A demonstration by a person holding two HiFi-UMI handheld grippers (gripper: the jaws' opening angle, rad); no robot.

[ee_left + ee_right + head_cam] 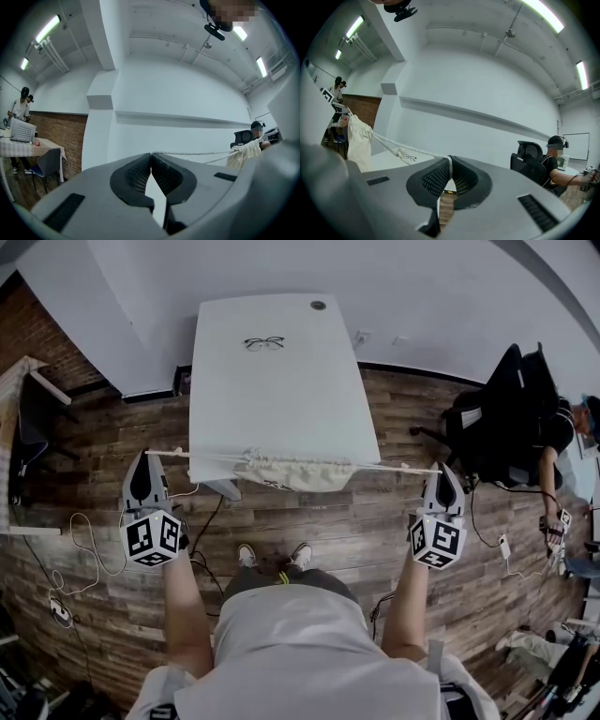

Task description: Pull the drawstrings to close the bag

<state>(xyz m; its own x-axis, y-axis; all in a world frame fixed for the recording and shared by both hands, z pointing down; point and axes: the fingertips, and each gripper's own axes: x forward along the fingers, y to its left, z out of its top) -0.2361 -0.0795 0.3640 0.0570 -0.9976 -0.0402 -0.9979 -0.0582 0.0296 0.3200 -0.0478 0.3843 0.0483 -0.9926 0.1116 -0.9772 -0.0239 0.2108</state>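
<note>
Head view: white table (pixel 272 381) ahead on a wood floor (pixel 103 442), glasses (pixel 263 342) lying towards its far end. Cream drawstring bag (pixel 295 472) at the table's near edge, its mouth gathered into folds. Left drawstring (pixel 206 457) runs taut out to the left gripper (pixel 147 458); right drawstring (pixel 394 468) runs taut to the right gripper (pixel 444 469). Grippers are well apart, either side of the table. A seated person (pixel 553 442) is at far right. Left gripper view: jaws of the left gripper (pixel 151 154) pressed together, the left drawstring (pixel 197 153) pinched at their tips and leading right to the bag (pixel 243 154). Right gripper view: right gripper (pixel 449 159) jaws likewise closed narrow on the right drawstring (pixel 417 151), which stretches left to the bag (pixel 356 140) hanging below it; glasses (pixel 408 158) on the table behind the cord; the seated person (pixel 553 164) at right.
</note>
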